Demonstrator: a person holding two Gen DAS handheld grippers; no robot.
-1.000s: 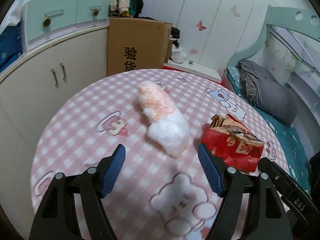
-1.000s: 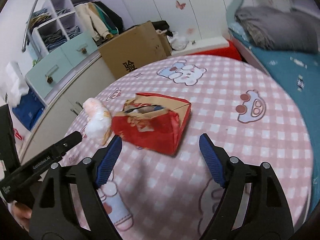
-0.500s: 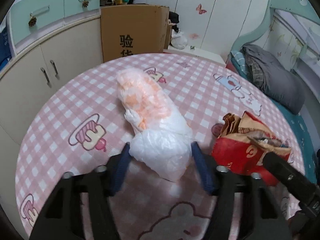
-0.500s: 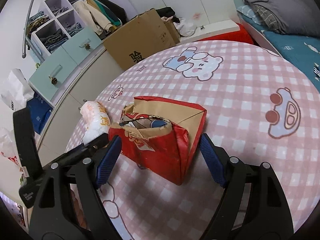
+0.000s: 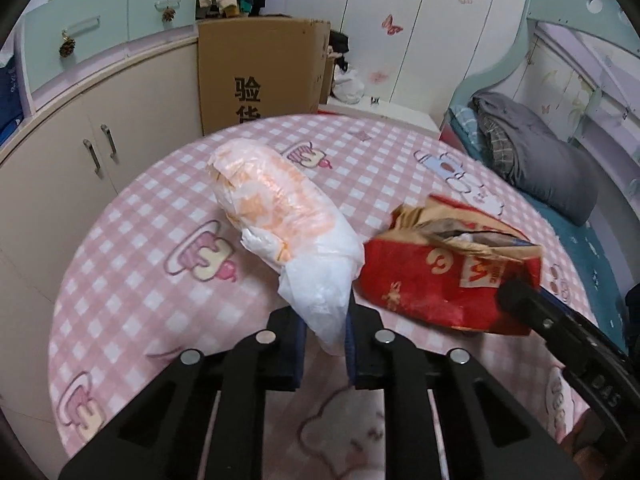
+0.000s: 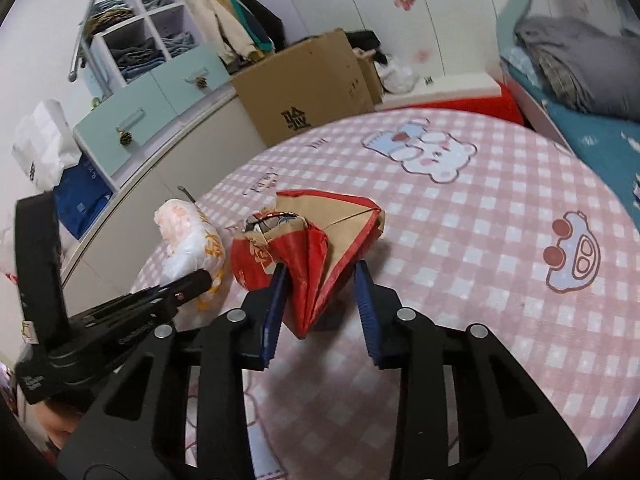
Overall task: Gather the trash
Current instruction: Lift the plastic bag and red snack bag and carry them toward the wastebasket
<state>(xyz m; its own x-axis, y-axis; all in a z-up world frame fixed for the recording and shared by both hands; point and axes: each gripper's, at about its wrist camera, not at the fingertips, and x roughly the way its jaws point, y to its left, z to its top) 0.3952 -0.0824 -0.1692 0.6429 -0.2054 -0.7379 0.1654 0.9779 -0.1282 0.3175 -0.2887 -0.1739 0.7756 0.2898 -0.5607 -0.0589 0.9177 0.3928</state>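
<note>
Near the middle of the bench, my left tongs are closing, pinching the white plastic bag's loose tail, while my right tongs are closing around the red paper bag's folded corner, so both lift cleanly.

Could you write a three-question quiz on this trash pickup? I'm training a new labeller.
1. True or false: the white plastic bag sits between the left claw's fingers.
2. What lies between the right claw's fingers? A) cardboard box B) red paper bag C) grey blanket
3. What pattern covers the table?

Key: 1 true; its near end is between the closing jaws. 2 B; those jaws are closing as well, crumpling it. 3 pink and white checks with cartoon prints.
</note>
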